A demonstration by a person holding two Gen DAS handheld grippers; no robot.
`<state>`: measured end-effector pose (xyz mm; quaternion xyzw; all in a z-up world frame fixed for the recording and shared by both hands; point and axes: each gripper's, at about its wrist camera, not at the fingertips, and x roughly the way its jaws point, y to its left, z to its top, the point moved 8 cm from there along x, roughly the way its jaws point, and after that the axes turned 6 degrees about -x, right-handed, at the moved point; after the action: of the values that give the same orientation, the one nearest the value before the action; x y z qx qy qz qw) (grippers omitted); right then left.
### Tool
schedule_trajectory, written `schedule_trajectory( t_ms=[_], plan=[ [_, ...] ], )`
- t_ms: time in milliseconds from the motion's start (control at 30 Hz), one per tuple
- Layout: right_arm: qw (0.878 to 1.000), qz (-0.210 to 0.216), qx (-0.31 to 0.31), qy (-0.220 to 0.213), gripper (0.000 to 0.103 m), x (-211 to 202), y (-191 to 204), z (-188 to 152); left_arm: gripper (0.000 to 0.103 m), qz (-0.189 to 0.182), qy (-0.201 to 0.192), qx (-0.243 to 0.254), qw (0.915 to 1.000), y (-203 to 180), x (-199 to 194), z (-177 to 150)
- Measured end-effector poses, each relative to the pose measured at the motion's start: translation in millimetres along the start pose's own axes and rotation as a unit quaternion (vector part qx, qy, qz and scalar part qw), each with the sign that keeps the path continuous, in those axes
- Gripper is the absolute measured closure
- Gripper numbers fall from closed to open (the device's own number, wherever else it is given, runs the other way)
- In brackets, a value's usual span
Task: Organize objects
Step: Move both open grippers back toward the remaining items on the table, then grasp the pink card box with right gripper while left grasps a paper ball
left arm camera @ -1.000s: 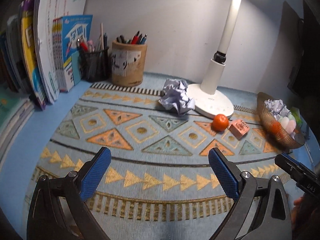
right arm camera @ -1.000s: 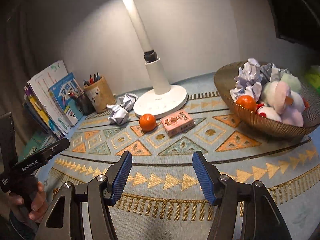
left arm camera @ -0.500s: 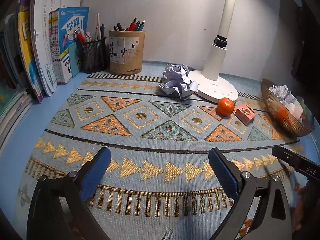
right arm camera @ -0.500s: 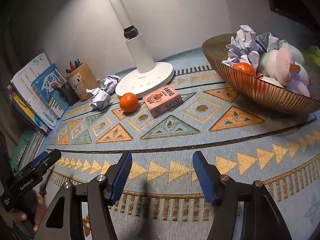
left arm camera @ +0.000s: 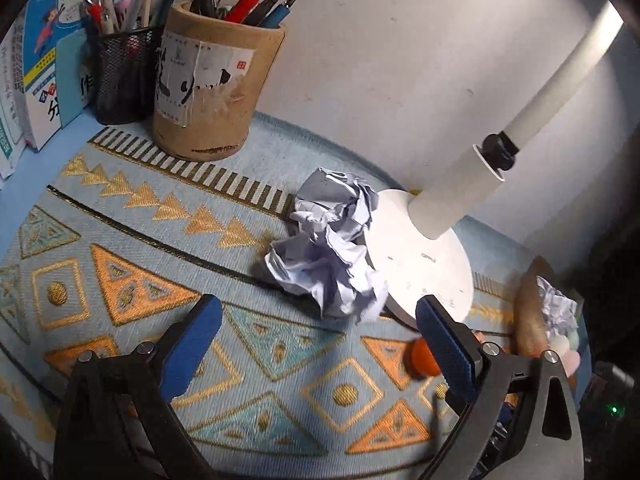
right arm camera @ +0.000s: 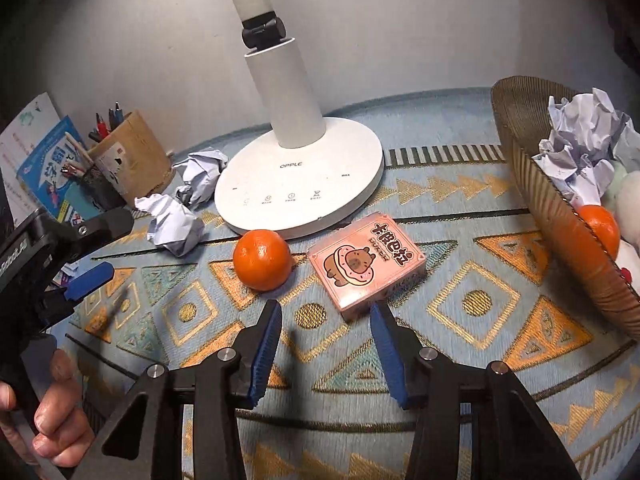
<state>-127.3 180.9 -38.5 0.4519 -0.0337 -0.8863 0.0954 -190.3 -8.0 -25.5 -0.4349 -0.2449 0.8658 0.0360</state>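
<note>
Right, containers first; the woven basket (right arm camera: 560, 216) at the right edge of the patterned mat (right arm camera: 472, 304) holds a crumpled paper ball (right arm camera: 580, 148), an orange (right arm camera: 600, 228) against its near wall, and pale soft toys, partly cut off by the frame; at the back-left, a tan pen cup (left arm camera: 212, 80) is stuffed w/ pens, and a black mesh cup (left arm camera: 124, 72) just beside it also holds pens and pencils; books (left arm camera: 48, 40) stand behind those.

Loose on the mat: two paper wads (left arm camera: 328, 248) touching the lamp base (right arm camera: 300, 188); a second orange (right arm camera: 262, 259) just in front of the base; a pink card box (right arm camera: 366, 264) beside that orange, apart from it.

Left gripper (left arm camera: 316, 344) is spread wide, nothing betw. its pads, pointing at the wads; right gripper (right arm camera: 326, 350) is closing, its jaws empty, the card box's near corner just ahead of the tips; a hand (right arm camera: 44, 412) shows at lower left in the right wrist view.
</note>
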Motion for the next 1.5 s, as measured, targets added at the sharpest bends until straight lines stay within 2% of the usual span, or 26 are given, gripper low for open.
schedule_trajectory(
  t_ms=[67, 200, 300, 400, 500, 567, 633, 667, 833, 933, 967, 1000, 1033, 1100, 1167, 1267, 1400, 1500],
  plan=[
    [1.0, -0.024, -0.008, 0.006, 0.057, 8, -3, 1, 0.006, 0.007, 0.001, 0.008, 0.9999, -5, 14, -1],
    [0.999, -0.038, -0.016, -0.016, 0.059, 3, -13, 4, 0.008, 0.011, 0.003, 0.028, 0.9995, -13, 28, -6],
    [0.998, -0.049, 0.038, -0.018, 0.062, -4, -42, -2, 0.013, 0.018, -0.002, 0.035, 0.9992, -9, 26, -8],
    [0.994, -0.07, 0.075, -0.037, 0.062, -17, -65, -3, 0.013, 0.018, -0.009, 0.03, 0.9993, -3, 19, -9],
    [0.994, -0.058, 0.073, -0.059, 0.062, -27, -60, 2, 0.013, 0.015, -0.018, 0.036, 0.9991, -3, 13, -11],
    [0.995, -0.05, 0.059, -0.058, 0.062, -25, -50, 5, 0.013, 0.004, -0.02, 0.047, 0.9987, -9, 12, -14],
    [0.997, -0.037, 0.048, -0.043, 0.045, -18, -42, 5, 0.013, -0.003, -0.021, 0.056, 0.9982, -14, 13, -13],
    [0.997, -0.04, 0.047, -0.037, 0.044, -15, -41, 4, 0.013, -0.006, -0.021, 0.059, 0.998, -16, 14, -15],
    [0.998, -0.054, 0.029, -0.016, 0.044, 6, -38, 11, 0.013, -0.016, -0.022, 0.046, 0.9986, -20, 17, -16],
    [0.997, -0.071, 0.012, -0.026, 0.046, 11, -35, 16, 0.013, -0.009, -0.017, 0.035, 0.9992, -17, 23, -14],
    [0.996, -0.079, 0.007, -0.027, 0.048, 13, -35, 16, 0.018, -0.011, -0.014, 0.033, 0.9993, -16, 24, -13],
    [0.996, -0.086, 0.003, -0.028, 0.058, 13, -35, 16, 0.029, -0.009, -0.017, 0.034, 0.9992, -14, 25, -11],
    [0.996, -0.081, 0.001, -0.031, 0.061, 12, -34, 16, 0.032, -0.012, -0.015, 0.036, 0.9992, -14, 25, -11],
    [0.997, -0.07, 0.002, -0.034, 0.062, 11, -34, 15, 0.049, -0.029, -0.007, 0.042, 0.9987, -17, 27, -12],
    [0.997, -0.07, 0.006, -0.035, 0.062, 7, -36, 13, 0.059, -0.04, -0.006, 0.063, 0.9972, -23, 22, -17],
    [0.995, -0.087, -0.019, -0.042, 0.062, -7, -31, 8, 0.059, -0.034, -0.016, 0.106, 0.9937, -34, 11, -27],
    [0.997, -0.04, -0.038, -0.063, 0.063, -45, -19, -8, 0.059, -0.072, -0.004, 0.134, 0.9884, -53, -20, -49],
    [0.995, -0.026, -0.052, -0.078, 0.063, -81, -23, -27, 0.059, -0.091, 0.005, 0.172, 0.9808, -62, -52, -73]
  ],
)
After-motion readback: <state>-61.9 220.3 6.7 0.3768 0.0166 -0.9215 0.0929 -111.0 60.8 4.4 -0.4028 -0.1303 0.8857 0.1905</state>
